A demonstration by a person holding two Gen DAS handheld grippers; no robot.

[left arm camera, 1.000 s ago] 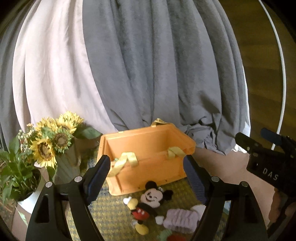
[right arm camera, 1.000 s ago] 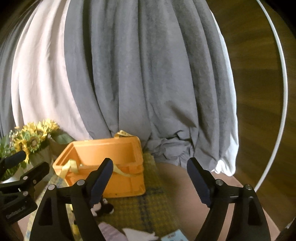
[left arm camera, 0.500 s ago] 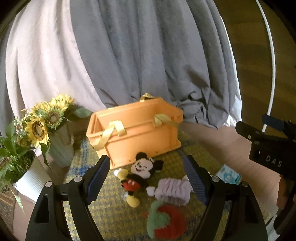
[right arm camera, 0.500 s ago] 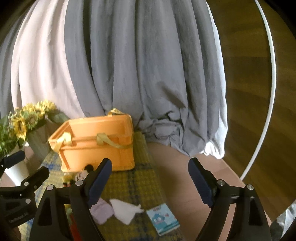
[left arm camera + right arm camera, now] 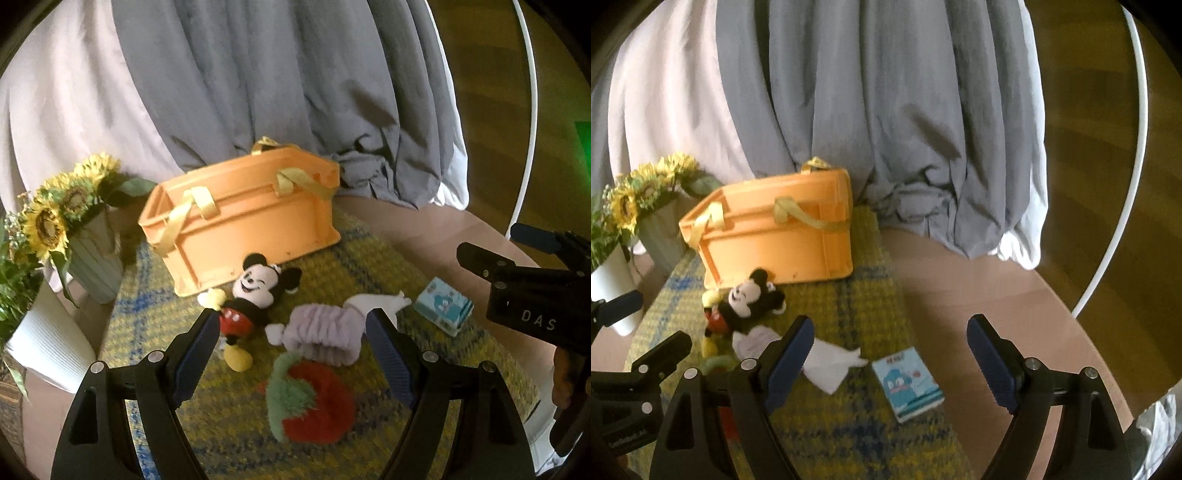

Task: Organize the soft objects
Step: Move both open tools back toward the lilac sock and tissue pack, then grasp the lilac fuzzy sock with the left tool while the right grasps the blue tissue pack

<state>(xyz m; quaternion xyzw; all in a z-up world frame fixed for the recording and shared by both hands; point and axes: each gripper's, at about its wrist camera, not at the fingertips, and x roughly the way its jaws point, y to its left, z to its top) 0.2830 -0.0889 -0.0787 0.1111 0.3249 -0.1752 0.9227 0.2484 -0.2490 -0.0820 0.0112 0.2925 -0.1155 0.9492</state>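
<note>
Both grippers stand wide apart and empty above the mat, and the left gripper is nearer the soft things: the lilac scrunchie lies just ahead between its jaws, the mouse doll toward the orange basket, while the right gripper faces the tissue pack.

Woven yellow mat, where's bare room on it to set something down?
Free: the woven yellow-and-blue mat between the orange plastic crate and the blue tissue packet, and its near edge. Crowded: the left half, where the mouse plush, lilac ribbed band, white cloth and red-and-green knit strawberry lie close together.
</note>
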